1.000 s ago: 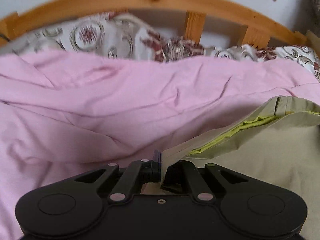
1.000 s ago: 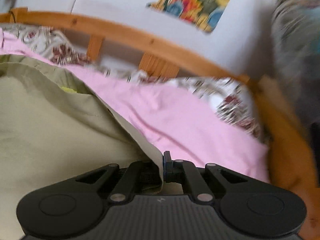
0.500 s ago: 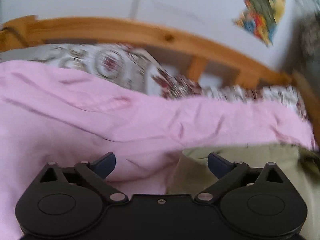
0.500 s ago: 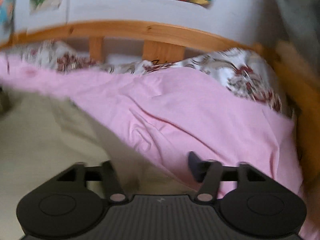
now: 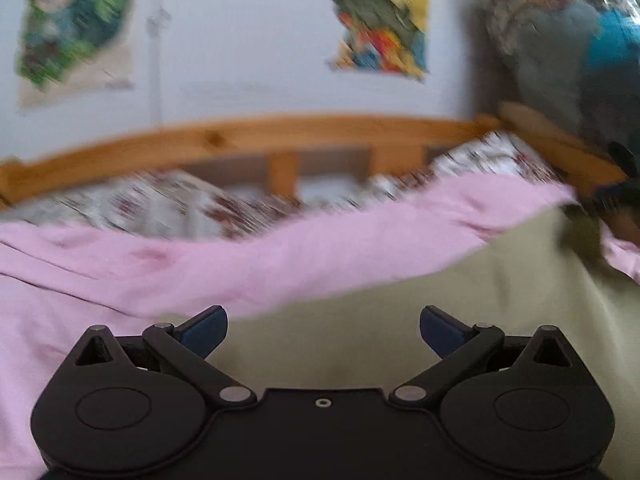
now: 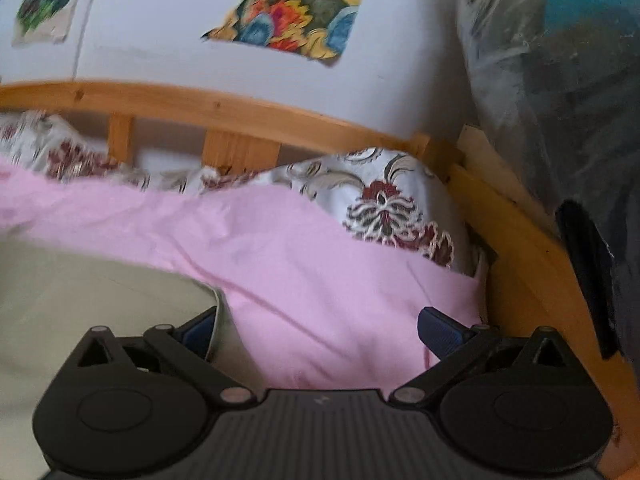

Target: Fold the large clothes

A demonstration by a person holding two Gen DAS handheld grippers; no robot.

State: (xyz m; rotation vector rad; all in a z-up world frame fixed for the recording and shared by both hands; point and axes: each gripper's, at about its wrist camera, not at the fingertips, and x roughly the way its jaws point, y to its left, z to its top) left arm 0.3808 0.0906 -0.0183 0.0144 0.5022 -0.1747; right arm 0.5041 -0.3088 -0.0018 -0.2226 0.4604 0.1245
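Jaws on both our tools stand spread as wide as they go, having just been opening, and nothing is pinched between the pads. Our left gripper (image 5: pixel 323 330) hovers over the khaki garment (image 5: pixel 440 320), which fills the lower view from about 4 o'clock to 6 o'clock; the cloth lies beneath the gap between the blue fingertips (image 5: pixel 204 330) and we see no pad pressing on it. Pink bedding (image 5: pixel 200 264) spreads from 9 o'clock across the middle, and the patterned pillows (image 5: pixel 168 208) and wooden headboard (image 5: pixel 248 140) sit beyond it toward 12 o'clock. This view is smeared with blur, so fine contact is hard to judge.

Our right gripper (image 6: pixel 316 330) hangs mostly over the pink bedding (image 6: pixel 320 272). The khaki garment (image 6: pixel 100 292) lies at 8 o'clock, and its rounded edge reaches in front of the left-hand pad (image 6: pixel 198 330), partly hiding it; whether cloth and pad touch we cannot tell. A floral pillow (image 6: pixel 384 208) rests at 1 o'clock against the bed frame (image 6: pixel 520 248), with posters (image 6: pixel 296 8) on the wall at 12 o'clock.
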